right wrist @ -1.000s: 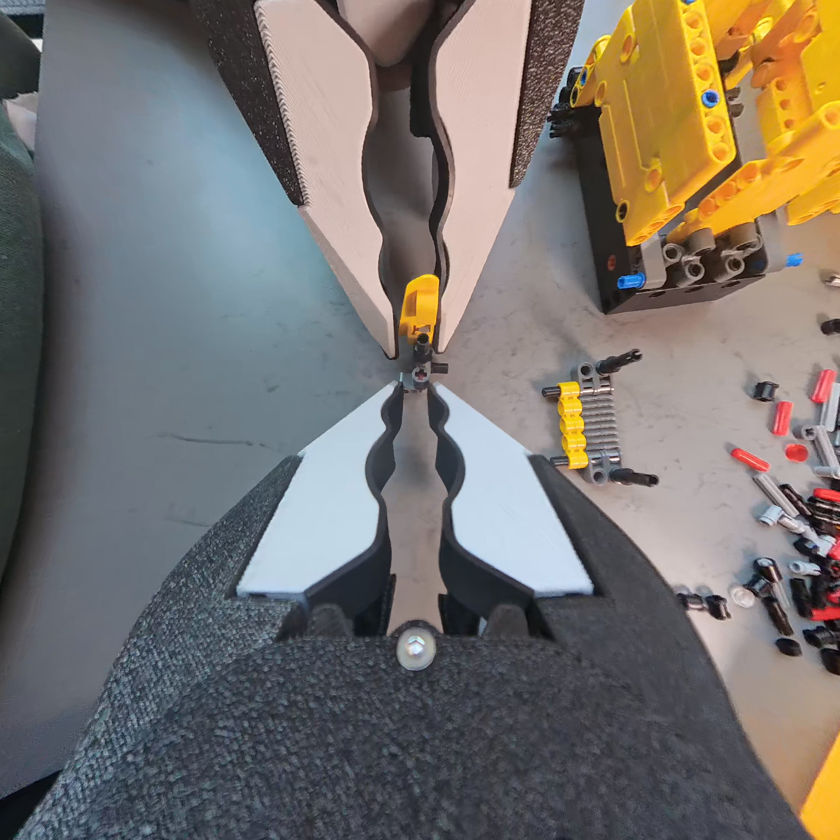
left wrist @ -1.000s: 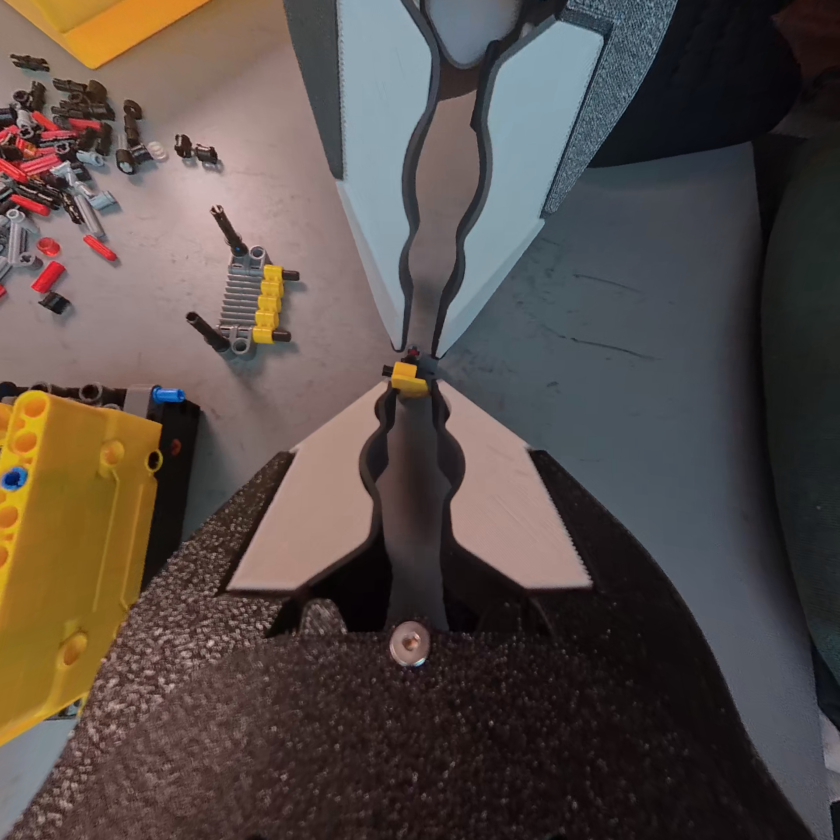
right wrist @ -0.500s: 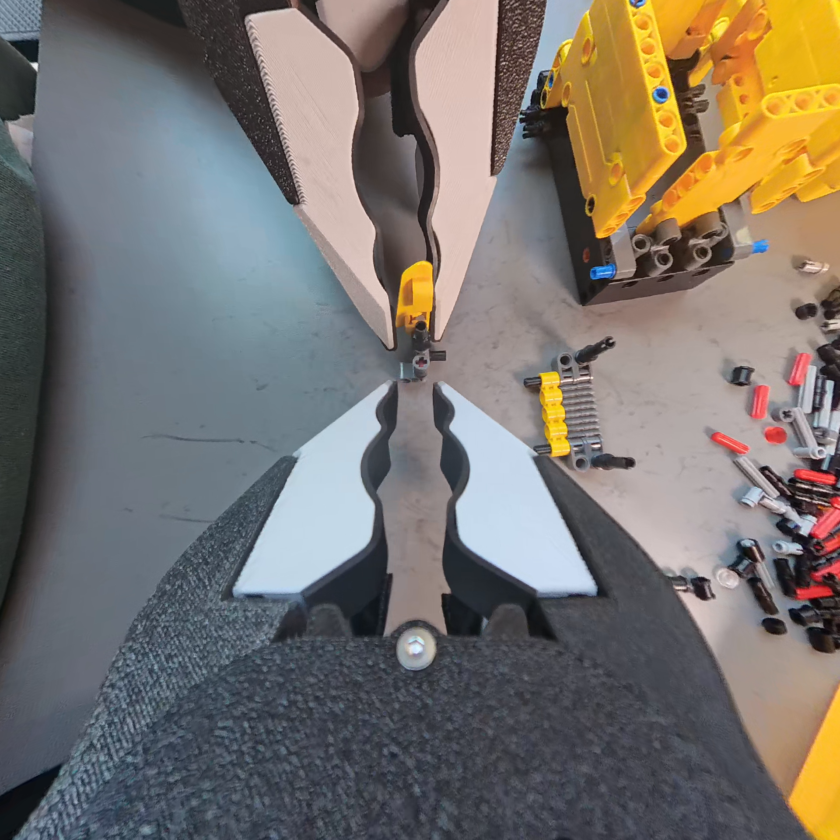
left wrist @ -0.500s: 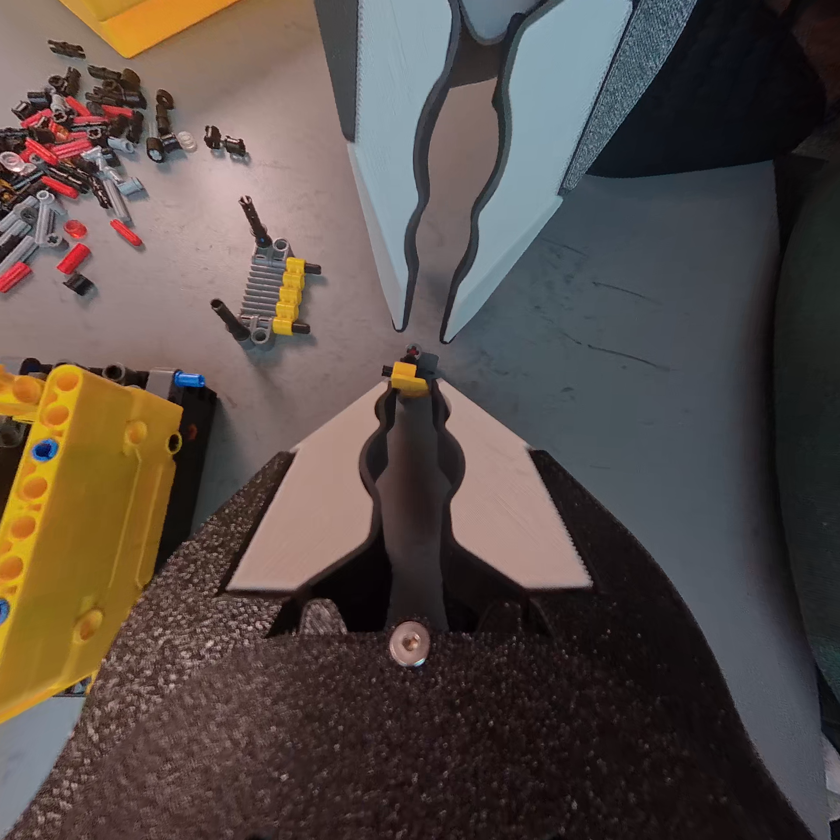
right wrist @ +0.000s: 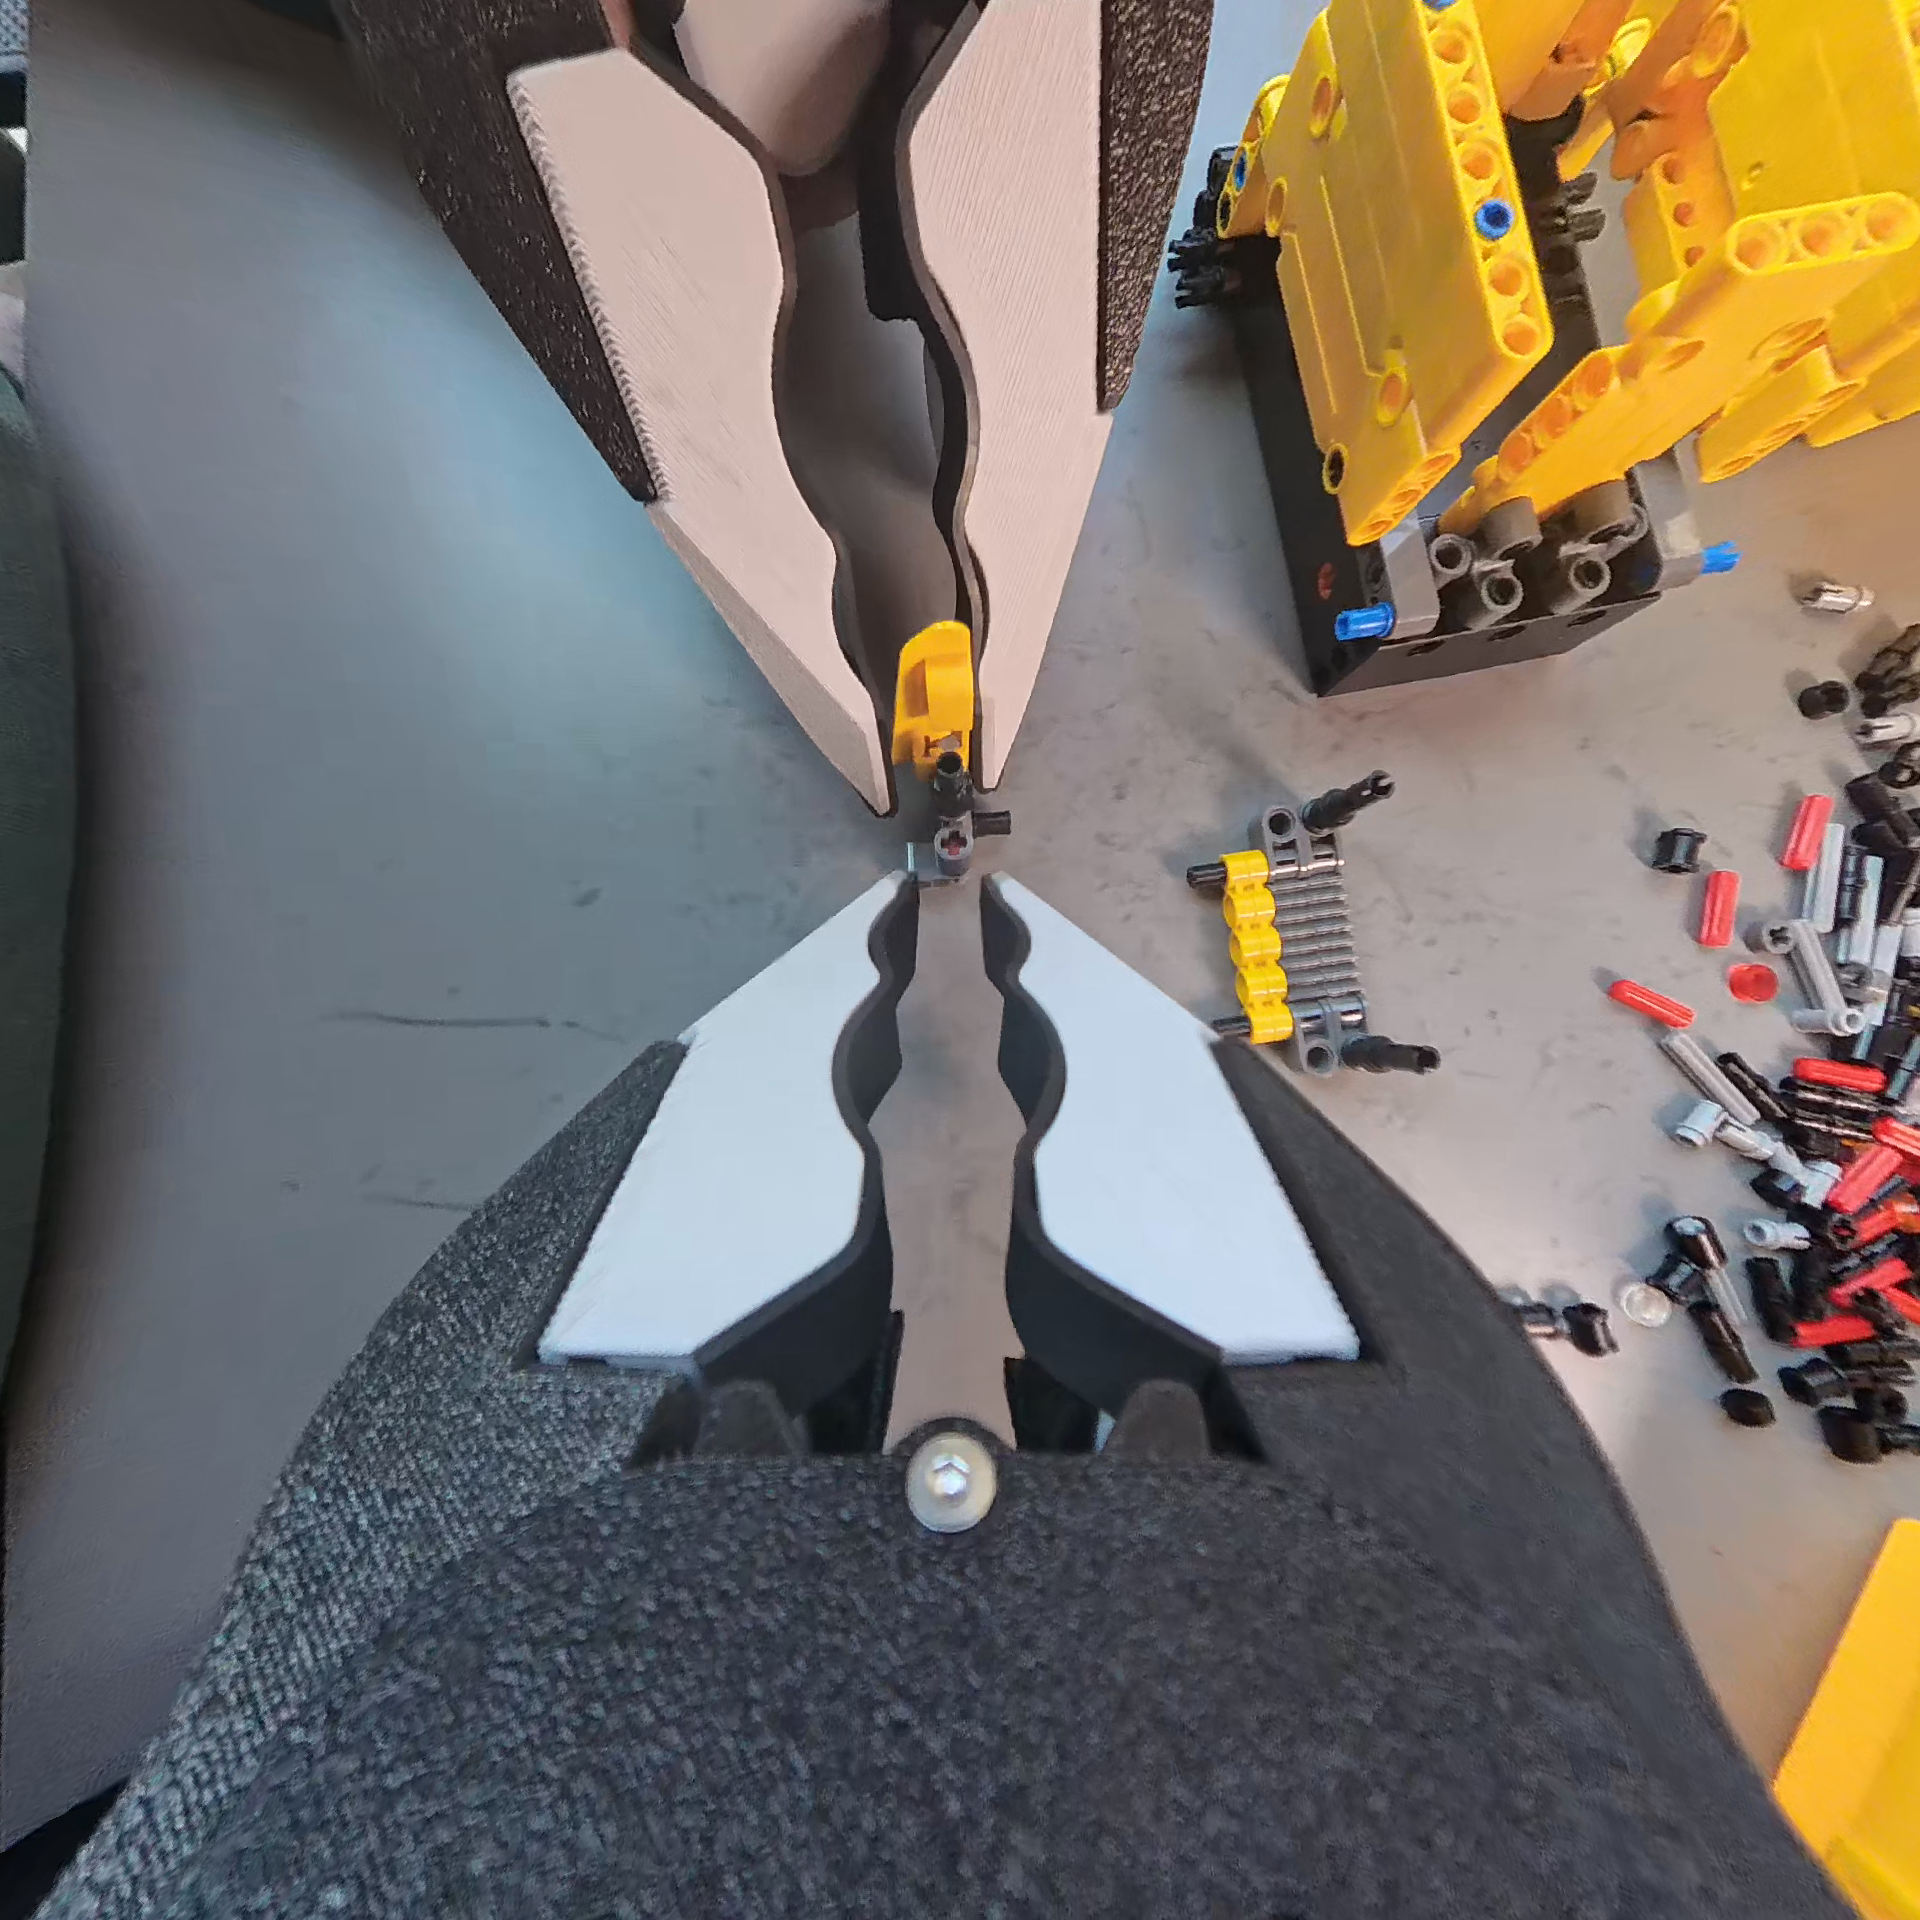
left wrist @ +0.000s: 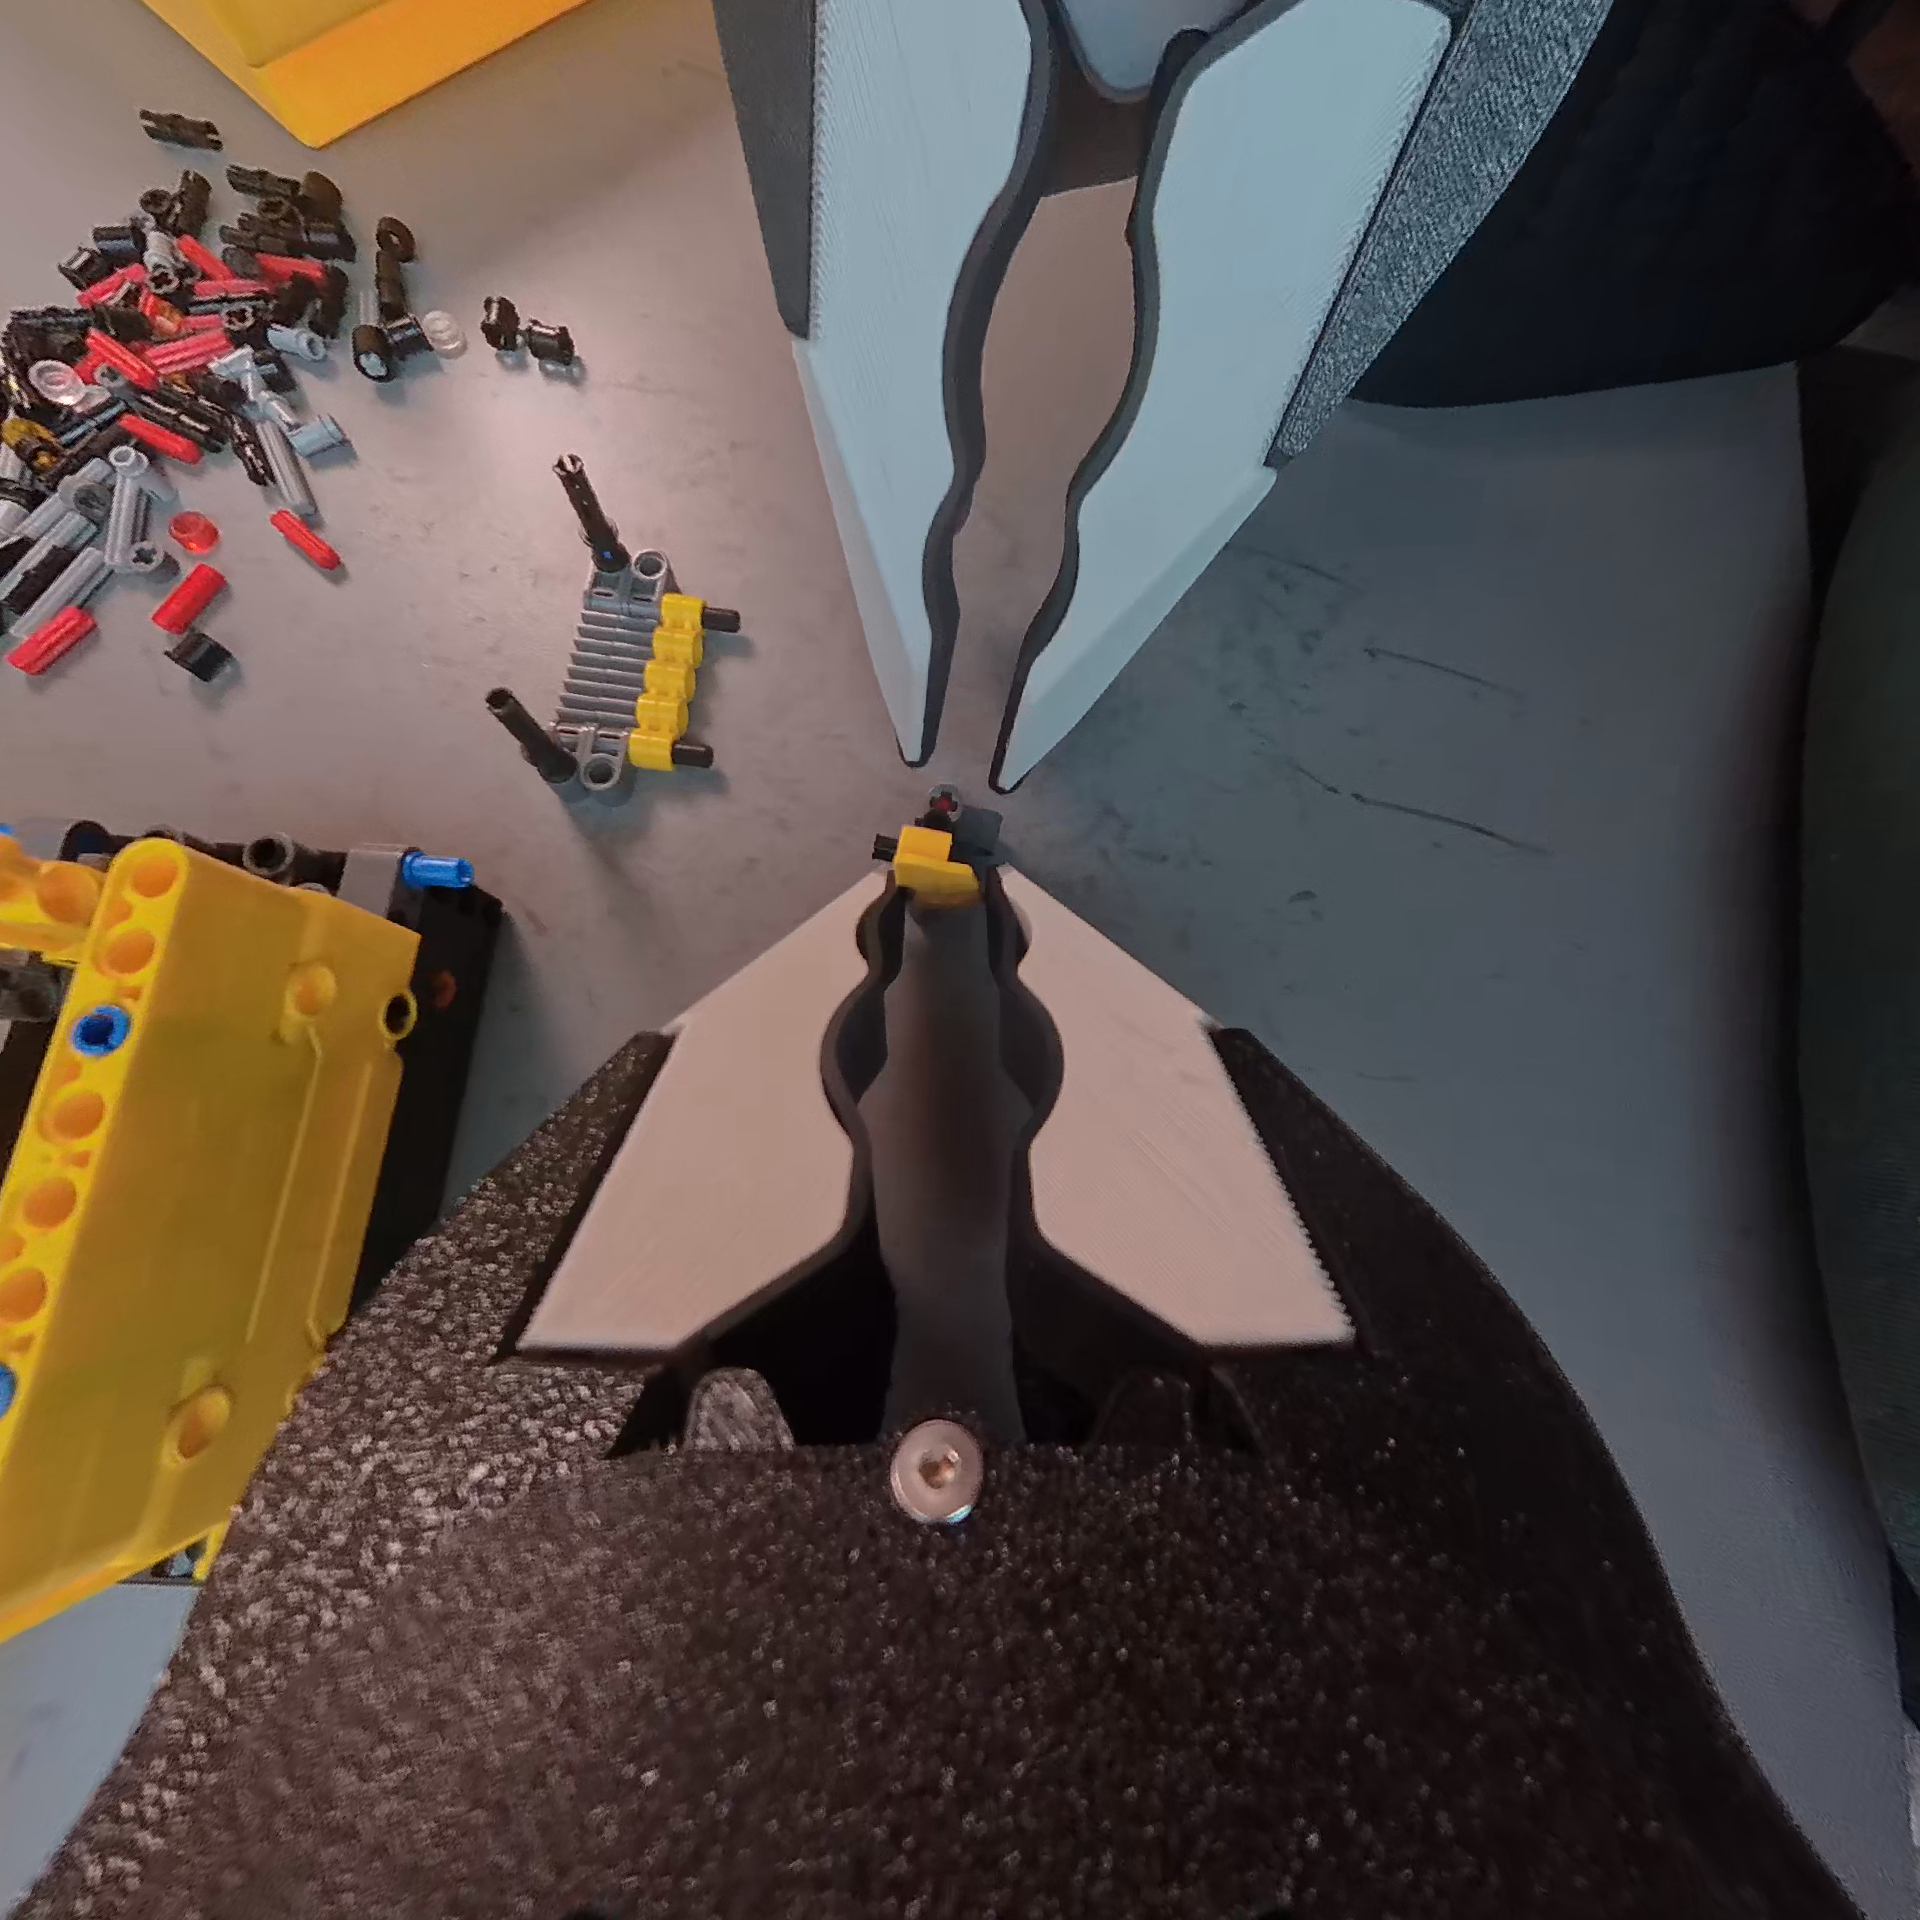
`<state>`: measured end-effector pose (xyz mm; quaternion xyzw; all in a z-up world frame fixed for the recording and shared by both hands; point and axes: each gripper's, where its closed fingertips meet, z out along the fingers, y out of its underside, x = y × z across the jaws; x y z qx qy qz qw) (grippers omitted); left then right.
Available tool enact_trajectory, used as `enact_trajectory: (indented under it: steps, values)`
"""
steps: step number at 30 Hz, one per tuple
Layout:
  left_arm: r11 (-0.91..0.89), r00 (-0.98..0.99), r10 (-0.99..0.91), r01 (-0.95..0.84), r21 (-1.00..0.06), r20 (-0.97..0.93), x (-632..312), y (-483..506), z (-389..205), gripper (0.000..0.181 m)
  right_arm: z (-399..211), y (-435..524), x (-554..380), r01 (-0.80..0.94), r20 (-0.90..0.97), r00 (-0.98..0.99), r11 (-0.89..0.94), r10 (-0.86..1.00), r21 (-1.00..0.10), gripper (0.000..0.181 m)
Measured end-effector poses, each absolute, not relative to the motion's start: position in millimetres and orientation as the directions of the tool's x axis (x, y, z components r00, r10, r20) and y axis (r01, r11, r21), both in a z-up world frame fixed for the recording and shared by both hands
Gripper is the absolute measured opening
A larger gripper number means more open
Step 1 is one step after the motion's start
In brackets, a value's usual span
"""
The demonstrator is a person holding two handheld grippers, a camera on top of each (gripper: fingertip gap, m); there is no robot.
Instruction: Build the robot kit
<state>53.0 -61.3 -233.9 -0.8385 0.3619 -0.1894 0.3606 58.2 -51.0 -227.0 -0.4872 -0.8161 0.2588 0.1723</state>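
Left wrist view, going left to right.

- Lying scattered at 10 o'clock: loose pile of red, black and grey pins (left wrist: 156, 416). Peeking in at 11: yellow tray corner (left wrist: 395, 62).
- Looming at 8 o'clock: yellow-and-black beam model (left wrist: 208, 1195), blue pins sticking out.
- Resting flat between 10 and 11, closer in: grey ribbed sub-assembly (left wrist: 634, 675) with yellow connectors and black axles poking from both ends. Sitting well apart from both tools.
- Centre: left gripper (left wrist: 940, 883) clenching small yellow connector piece (left wrist: 935, 864) right at fingertips, above grey table (left wrist: 1455, 935). Sticking out forward at 12: short black pin stub and grey cross-hole connector (right wrist: 951, 847).
- Facing it from 12 o'clock: right gripper (left wrist: 961, 774), released, jaws parted slightly. Hovering with tips just beside grey connector, not pinching it. Touching or not: cannot tell.
- Showing along 3 o'clock edge: dark green fabric (left wrist: 1870, 935).

Handling, as a judgement: gripping only by the very tips, so probably prone to twisting. Worth keeping left squeeze steady, keeping both tools lined up nose to nose, moving slowly, and avoiding side load on the pin stub.
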Motion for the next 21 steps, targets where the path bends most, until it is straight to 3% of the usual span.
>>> enact_trajectory:
  steps: [11,15,21]
  values:
    - [-0.462,0.662,-0.747,-0.461,-0.758,0.052,54.5,-57.9,-229.9,0.014,-230.0,-51.0,52.8,0.729,-0.013,-0.521,0.437,0.853,-0.526,0.006]
    - [-0.435,0.655,-0.756,-0.475,-0.765,0.023,52.5,-54.1,-229.1,0.024,-230.4,-51.0,51.4,0.742,-0.067,-0.522,0.414,0.85,-0.527,0.006]
    - [-0.41,0.621,-0.784,-0.495,-0.766,0.019,57.1,-52.1,-228.0,0.016,-231.0,-50.3,53.5,0.751,-0.096,-0.532,0.417,0.841,-0.512,0.006]
